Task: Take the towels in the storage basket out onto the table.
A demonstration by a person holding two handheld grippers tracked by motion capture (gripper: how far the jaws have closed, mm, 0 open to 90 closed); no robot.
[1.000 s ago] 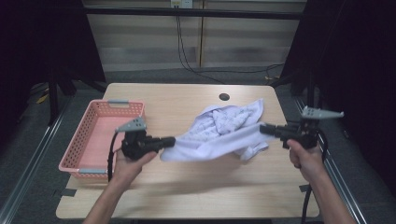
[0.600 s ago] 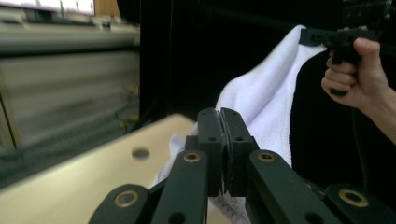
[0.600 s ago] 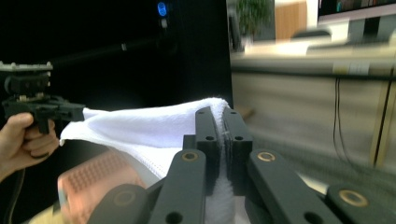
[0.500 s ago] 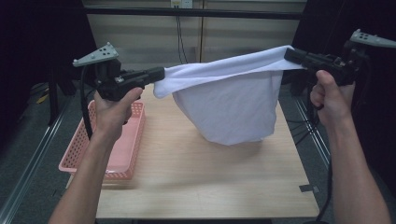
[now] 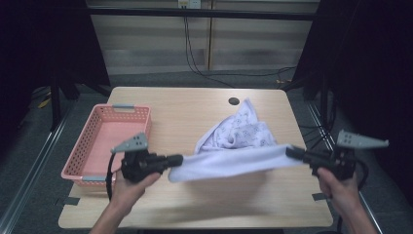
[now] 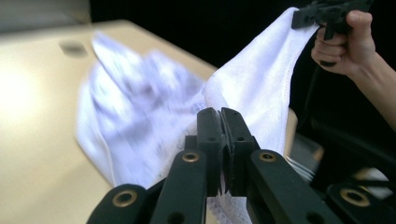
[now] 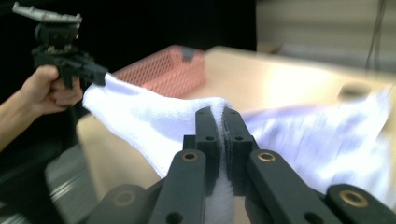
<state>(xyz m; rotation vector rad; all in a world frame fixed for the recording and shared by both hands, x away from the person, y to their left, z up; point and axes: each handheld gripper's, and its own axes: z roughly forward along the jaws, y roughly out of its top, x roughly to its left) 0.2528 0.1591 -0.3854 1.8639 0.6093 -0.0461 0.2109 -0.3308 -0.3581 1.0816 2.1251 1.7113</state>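
Now I see both grippers clenched on the towel [image 5: 234, 158], each one on a corner of its near edge. My left gripper [image 5: 176, 160] has its jaws pressed together with only the cloth between them; in the left gripper view [image 6: 223, 135] the white hem comes out below the closed jaws. My right gripper [image 5: 291, 152] is the same, jaws closed flat on the fabric, as the right gripper view [image 7: 217, 135] shows.

Between the two grippers the held edge is stretched, so the long axis of the towel runs from left to right across the table [image 5: 180, 107], almost level and a little higher on the right side. This edge hangs above the front part of the table. The rest of the towel goes away from me and lies crumpled on the table top, with its printed side up and one corner pointing toward the dark hole [image 5: 234, 101] at the far edge.

A pink basket [image 5: 104, 141] stands on the left part of the table, just beside my left gripper and apart from the towel. Nothing stands between the towel and the basket.
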